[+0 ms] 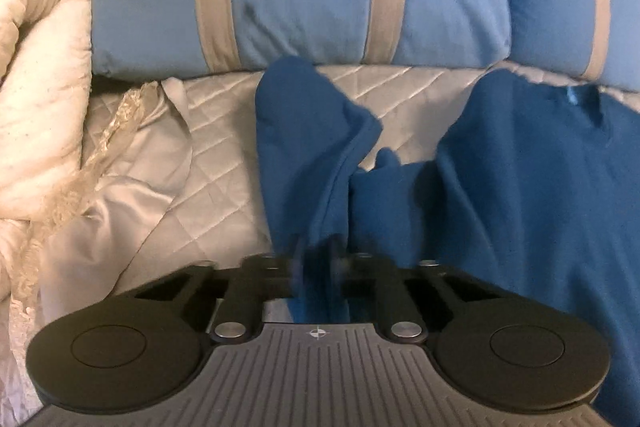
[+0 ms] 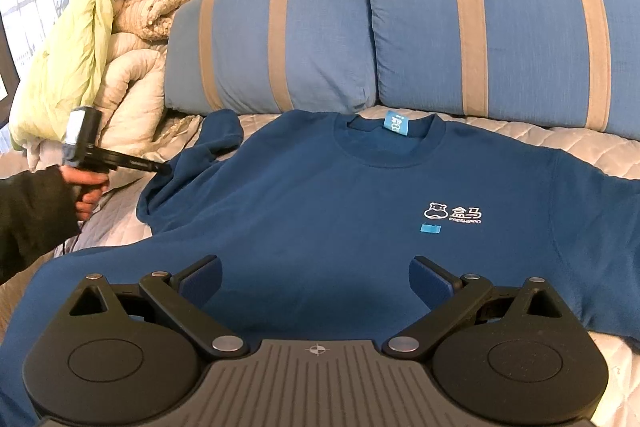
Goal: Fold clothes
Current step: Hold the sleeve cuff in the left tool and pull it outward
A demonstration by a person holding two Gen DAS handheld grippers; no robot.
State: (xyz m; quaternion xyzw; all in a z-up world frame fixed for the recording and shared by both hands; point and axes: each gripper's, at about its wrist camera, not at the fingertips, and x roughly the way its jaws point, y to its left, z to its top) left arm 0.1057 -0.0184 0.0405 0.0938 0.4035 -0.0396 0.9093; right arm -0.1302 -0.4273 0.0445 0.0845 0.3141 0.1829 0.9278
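Blue sweatshirt (image 2: 320, 195) lay front-up on the quilted bed (image 2: 580, 147), collar toward the pillows (image 2: 480, 27). Left tool (image 1: 316, 255) was clamped on its sleeve (image 1: 312, 131); right tool (image 2: 316, 279) hung spread above the hem. Soft, limp knit: best pinched at seams or cuffs.

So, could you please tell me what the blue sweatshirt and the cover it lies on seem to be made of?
The blue sweatshirt looks like a matte cotton-type knit: it has a ribbed collar, soft thick folds and no shine. The cover looks like a quilted satin-like fabric, probably synthetic: it shows stitched diamonds and a pale sheen. The exact fibres cannot be told.
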